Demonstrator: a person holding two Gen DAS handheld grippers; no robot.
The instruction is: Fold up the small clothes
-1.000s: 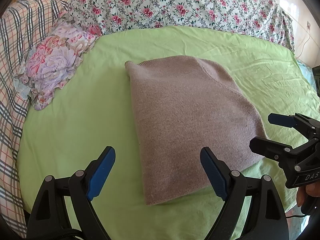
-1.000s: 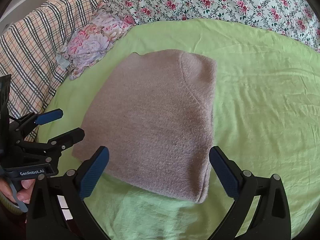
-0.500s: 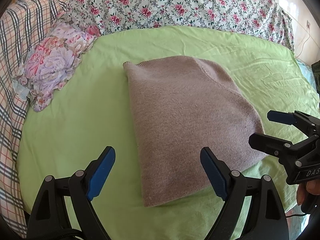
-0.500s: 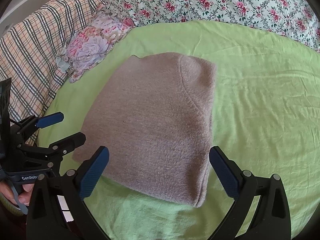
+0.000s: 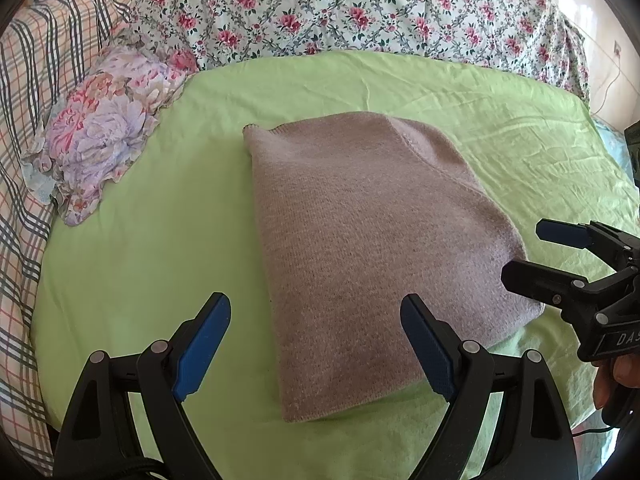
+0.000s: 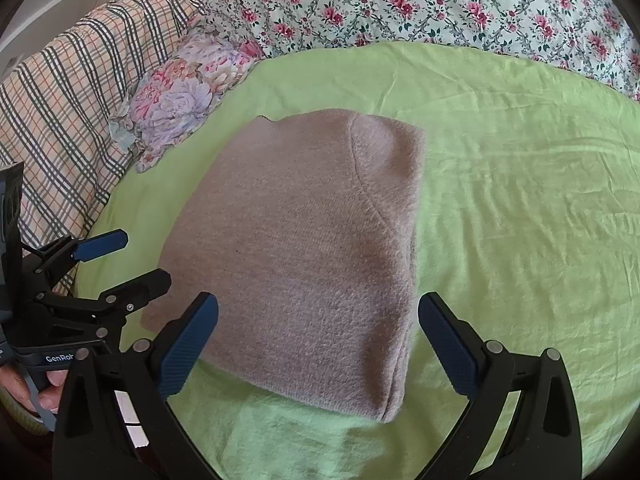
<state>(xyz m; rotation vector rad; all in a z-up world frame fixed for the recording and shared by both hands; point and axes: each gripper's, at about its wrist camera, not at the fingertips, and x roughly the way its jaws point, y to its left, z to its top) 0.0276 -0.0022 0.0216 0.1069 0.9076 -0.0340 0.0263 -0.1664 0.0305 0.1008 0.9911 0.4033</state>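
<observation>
soft mauve knit, a small sweater (image 5: 360, 248), lies already doubled into a neat block in the middle of the frame on a light green sheet (image 5: 140, 240), with a flowered pillow (image 5: 104, 152) at the upper left and a rose-print quilt (image 5: 360, 4) across the top. the left gripper (image 5: 316, 344) hangs at the bottom of its view with its blue pads spread wide, nothing between them, over the sweater's near left corner. the right gripper (image 6: 320, 344) is likewise spread and empty, over the near edge and its right corner. the fold looks close to done; the step in hand is probably one last fold or a tidy-up. to do it well, each gripper should pinch a near corner through all the layers, not just the top one, lift both together and level, and carry the edge to the far edge so the sides line up. lifting unevenly could drag the block askew on the loose sheet.
</observation>
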